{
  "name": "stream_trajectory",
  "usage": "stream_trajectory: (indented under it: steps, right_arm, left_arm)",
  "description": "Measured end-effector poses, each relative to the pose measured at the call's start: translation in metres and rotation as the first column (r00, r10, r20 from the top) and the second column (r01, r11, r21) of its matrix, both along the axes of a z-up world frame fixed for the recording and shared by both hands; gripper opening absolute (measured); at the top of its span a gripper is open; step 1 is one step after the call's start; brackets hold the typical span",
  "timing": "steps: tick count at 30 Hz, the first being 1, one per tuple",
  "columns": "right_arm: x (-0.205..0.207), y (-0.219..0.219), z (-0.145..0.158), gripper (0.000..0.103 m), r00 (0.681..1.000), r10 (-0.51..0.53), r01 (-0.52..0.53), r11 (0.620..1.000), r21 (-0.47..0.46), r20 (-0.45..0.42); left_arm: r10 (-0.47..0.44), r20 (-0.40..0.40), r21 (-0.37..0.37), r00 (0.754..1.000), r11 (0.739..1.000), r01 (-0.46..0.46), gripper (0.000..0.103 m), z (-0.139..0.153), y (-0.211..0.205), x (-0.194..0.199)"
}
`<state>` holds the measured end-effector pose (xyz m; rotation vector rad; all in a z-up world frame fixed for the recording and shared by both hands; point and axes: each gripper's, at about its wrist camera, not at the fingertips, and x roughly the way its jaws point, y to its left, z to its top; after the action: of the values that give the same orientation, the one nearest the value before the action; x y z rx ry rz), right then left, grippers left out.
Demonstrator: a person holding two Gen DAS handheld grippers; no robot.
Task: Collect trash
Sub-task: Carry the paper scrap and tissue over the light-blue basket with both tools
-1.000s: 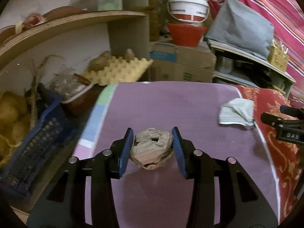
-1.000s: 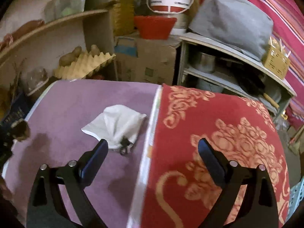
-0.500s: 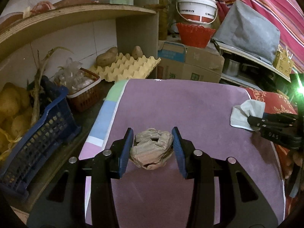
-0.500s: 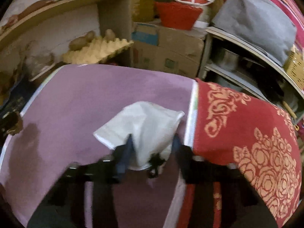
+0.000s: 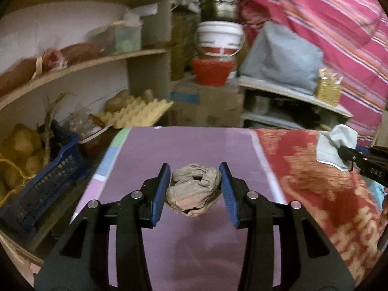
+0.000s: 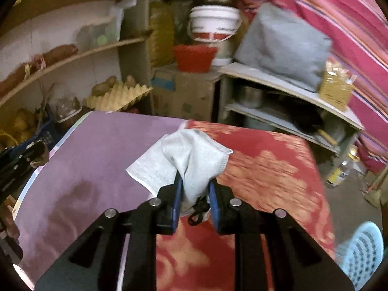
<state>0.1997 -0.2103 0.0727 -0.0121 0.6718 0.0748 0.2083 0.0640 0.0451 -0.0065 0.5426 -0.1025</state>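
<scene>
A crumpled brown paper ball [image 5: 194,190] hangs above the purple mat [image 5: 189,145], and my left gripper [image 5: 194,189] is shut on it. My right gripper [image 6: 194,194] grips a white face mask [image 6: 186,157] with black ear loops and holds it up over the seam between the purple mat [image 6: 97,150] and the red patterned mat [image 6: 266,169]; its jaws are still closing on the mask. From the left wrist view the mask [image 5: 335,143] and right gripper [image 5: 349,156] appear at the far right. In the right wrist view the left gripper [image 6: 38,154] shows at the left edge.
A blue crate [image 5: 43,177] of potatoes and a yellow egg tray [image 5: 135,115] stand left of the mats. Cardboard boxes [image 5: 206,104], a red basket [image 5: 213,70] and a white bucket [image 5: 219,38] are behind. A light blue perforated basket [image 6: 363,249] sits at the lower right.
My right gripper went from wide open beside the mask to shut on it, then lifted it off the mat. My left gripper rose and swung right with the paper ball still held.
</scene>
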Motion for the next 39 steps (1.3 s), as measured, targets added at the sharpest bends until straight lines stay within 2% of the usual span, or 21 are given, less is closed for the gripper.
stream_trajectory:
  steps: [8,15,21,28,34,37,39]
  right_arm:
    - [-0.103,-0.102,0.024,0.021,0.987,-0.140,0.139,0.990,0.022,0.081]
    - [-0.162,-0.188,0.017,0.021,0.960,-0.245,0.239,0.969,0.061,0.132]
    - [-0.178,-0.245,-0.012,0.021,0.943,-0.317,0.305,0.946,0.112,0.105]
    - [-0.186,-0.291,-0.034,0.021,0.917,-0.391,0.385,0.920,0.074,0.082]
    - [-0.197,-0.326,-0.056,0.021,0.893,-0.448,0.445,0.893,0.074,0.036]
    - [-0.202,-0.340,-0.064,0.021,0.882,-0.472,0.468,0.879,0.087,0.020]
    - [-0.205,-0.348,-0.065,0.021,0.875,-0.484,0.480,0.872,0.100,0.017]
  left_arm:
    - [-0.112,0.050,-0.014,0.992,0.994,0.113,0.041,0.027,-0.089,-0.063]
    - [-0.183,0.068,0.005,0.981,0.983,0.183,0.041,0.028,-0.169,-0.098]
    - [-0.252,0.052,0.035,0.966,0.967,0.251,0.041,0.011,-0.243,-0.104]
    - [-0.352,0.004,0.004,0.936,0.936,0.352,0.041,-0.018,-0.313,-0.097]
    - [-0.451,-0.001,-0.052,0.892,0.891,0.450,0.041,-0.026,-0.370,-0.098]
    - [-0.489,-0.005,-0.037,0.872,0.872,0.489,0.041,-0.033,-0.400,-0.103]
    - [-0.515,-0.023,-0.060,0.857,0.856,0.513,0.041,-0.040,-0.416,-0.103]
